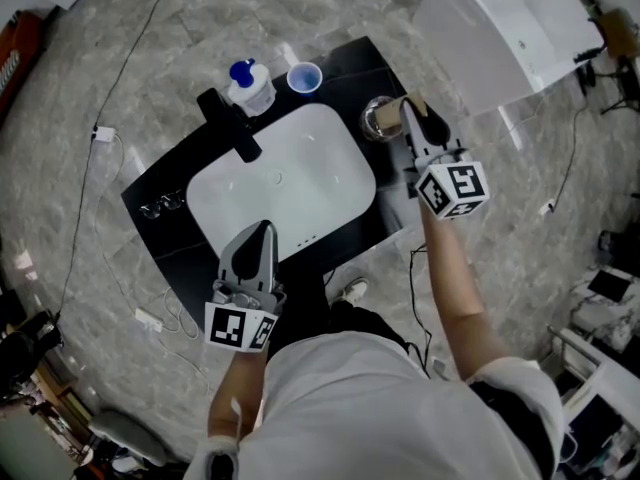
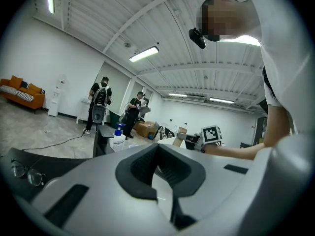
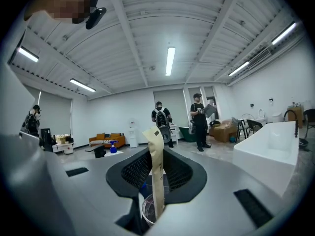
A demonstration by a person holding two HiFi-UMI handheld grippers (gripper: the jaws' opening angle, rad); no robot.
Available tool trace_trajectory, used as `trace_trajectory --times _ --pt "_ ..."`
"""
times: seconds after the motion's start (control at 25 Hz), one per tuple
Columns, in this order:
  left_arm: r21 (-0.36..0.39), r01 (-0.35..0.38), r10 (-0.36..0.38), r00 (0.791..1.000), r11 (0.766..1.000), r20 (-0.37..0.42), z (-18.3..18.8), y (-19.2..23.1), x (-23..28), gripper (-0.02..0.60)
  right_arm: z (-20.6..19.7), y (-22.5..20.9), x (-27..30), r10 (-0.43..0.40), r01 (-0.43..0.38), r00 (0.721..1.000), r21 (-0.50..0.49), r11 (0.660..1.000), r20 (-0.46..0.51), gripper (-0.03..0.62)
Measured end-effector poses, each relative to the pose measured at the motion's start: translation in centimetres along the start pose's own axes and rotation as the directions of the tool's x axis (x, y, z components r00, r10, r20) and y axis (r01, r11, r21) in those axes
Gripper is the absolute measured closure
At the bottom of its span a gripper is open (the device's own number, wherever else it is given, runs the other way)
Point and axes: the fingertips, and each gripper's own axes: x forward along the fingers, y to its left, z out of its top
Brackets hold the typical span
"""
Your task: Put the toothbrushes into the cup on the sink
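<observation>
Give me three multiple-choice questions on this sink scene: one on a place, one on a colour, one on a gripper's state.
1. The eyeglasses lie: A on a chair; B on the black counter left of the basin; C in a drawer.
2. The pump bottle's cap is: A red; B green; C blue.
3. The right gripper: A is empty; B grips a tan paper packet; C grips a sponge.
Answers: B, they rest on the counter; C, its top shows blue; B, the packet stands between its jaws.

Glossy sink, matt paper
White basin [image 1: 285,183] smooth and glossy in a shiny black surface [image 1: 345,63]; brown paper packet [image 3: 156,171] matt; floor [image 1: 330,3] polished grey stone.
</observation>
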Motion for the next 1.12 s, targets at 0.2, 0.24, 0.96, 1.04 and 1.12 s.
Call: trace_trajectory --times 0.2,0.24,0.96,1.04,1.12 --pt "-0.004 -0.007 0.007 1.000 1.000 -0.004 -0.2 0.2 -0.2 0.580 -1.2 0.0 0.4 0.006 -0.005 0.999 0.010 1.000 -0.040 0.507" --pt "-0.006 -0.006 0.006 1.000 1.000 -0.006 -0.3 0.2 -0.1 0.578 -1.4 0.0 0.4 0.004 -0.004 0.999 0.008 1.000 -0.049 0.505" --pt "-0.011 0.070 -0.069 0.997 0.998 0.017 0.0 -2.9 0.7 0.578 1.8 -4.0 -4.4 -0.121 0.120 0.993 -0.060 0.991 -0.015 0.414" --pt "-0.009 0.081 -0.081 0.996 0.997 0.024 0.1 -3.6 0.7 0.579 2.4 -4.4 -5.5 -0.133 0.133 0.991 -0.058 0.989 -0.005 0.414" --pt "-0.007 0.092 -0.092 0.995 0.996 0.028 0.2 -4.4 0.6 0.578 2.9 -4.5 -6.7 -0.140 0.140 0.990 -0.057 0.988 0.002 0.414"
